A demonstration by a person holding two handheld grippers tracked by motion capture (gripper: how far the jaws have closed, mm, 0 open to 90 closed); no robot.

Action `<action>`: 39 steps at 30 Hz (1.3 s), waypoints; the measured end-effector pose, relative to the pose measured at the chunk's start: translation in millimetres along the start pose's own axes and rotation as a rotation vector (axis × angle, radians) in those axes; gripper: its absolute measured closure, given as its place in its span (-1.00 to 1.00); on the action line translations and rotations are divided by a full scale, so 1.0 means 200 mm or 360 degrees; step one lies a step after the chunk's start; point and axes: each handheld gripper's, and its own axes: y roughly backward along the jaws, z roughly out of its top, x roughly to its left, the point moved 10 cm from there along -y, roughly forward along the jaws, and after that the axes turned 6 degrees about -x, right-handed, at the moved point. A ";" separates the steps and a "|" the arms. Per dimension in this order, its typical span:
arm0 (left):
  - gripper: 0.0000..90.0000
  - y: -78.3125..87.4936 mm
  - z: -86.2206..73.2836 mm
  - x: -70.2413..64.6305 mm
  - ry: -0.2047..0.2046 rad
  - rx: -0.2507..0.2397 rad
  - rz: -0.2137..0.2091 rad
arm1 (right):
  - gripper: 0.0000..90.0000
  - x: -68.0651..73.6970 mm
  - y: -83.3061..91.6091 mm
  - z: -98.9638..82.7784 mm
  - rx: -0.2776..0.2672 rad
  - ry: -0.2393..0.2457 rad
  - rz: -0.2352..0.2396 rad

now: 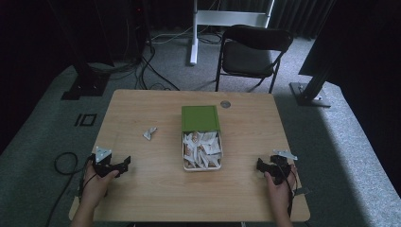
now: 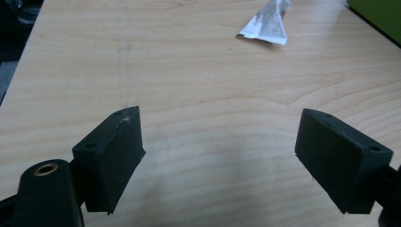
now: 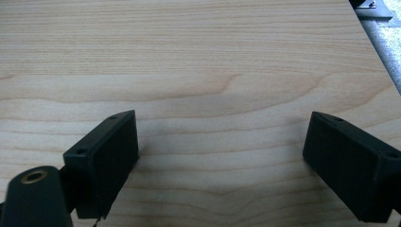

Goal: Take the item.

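Left gripper (image 1: 124, 164): we see it low over the table's near-left part, held in a hand; jaws wide apart, nothing between them, bare wood in the gap.
Table (image 1: 142, 189): light wood, mostly bare.
Loose packet (image 1: 150, 133): we note one small white packet lying flat on the wood, left of the box and well apart from it; in the left gripper view (image 2: 265, 26) it lies ahead and to the right of the jaws.
Handling, packet: we judge it light, thin, soft and crinkly, likely slick; it may slide if nudged. Best hold looks like a raised crumpled edge or corner, jaws closing across the thin side.
Box (image 1: 185, 163): white tray at table centre, heaped with similar white packets.
Lid (image 1: 200, 117): green, just beyond the tray; whether it is hinged we cannot tell.
Handling, box: we judge it stiff and light; take it by a wall.
Right gripper (image 1: 261, 165): near-right of the table, jaws wide apart over bare wood, holding nothing.
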 end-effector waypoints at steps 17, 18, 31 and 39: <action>-0.63 0.15 -0.14 0.08 -0.0003 0.0042 0.0059 | -0.76 0.00 0.00 0.00 -0.0001 0.0000 0.0000; -0.63 0.15 -0.14 0.08 -0.0016 0.0046 0.0067 | -0.76 0.00 0.00 0.00 0.0000 0.0000 0.0000; -0.65 0.22 -0.21 0.14 0.0019 0.0133 0.0126 | -0.76 0.00 0.00 0.00 -0.0001 0.0000 0.0000; -0.68 0.23 -0.24 0.19 0.0067 0.0203 0.0208 | -0.76 0.00 0.00 0.00 0.0000 0.0000 0.0000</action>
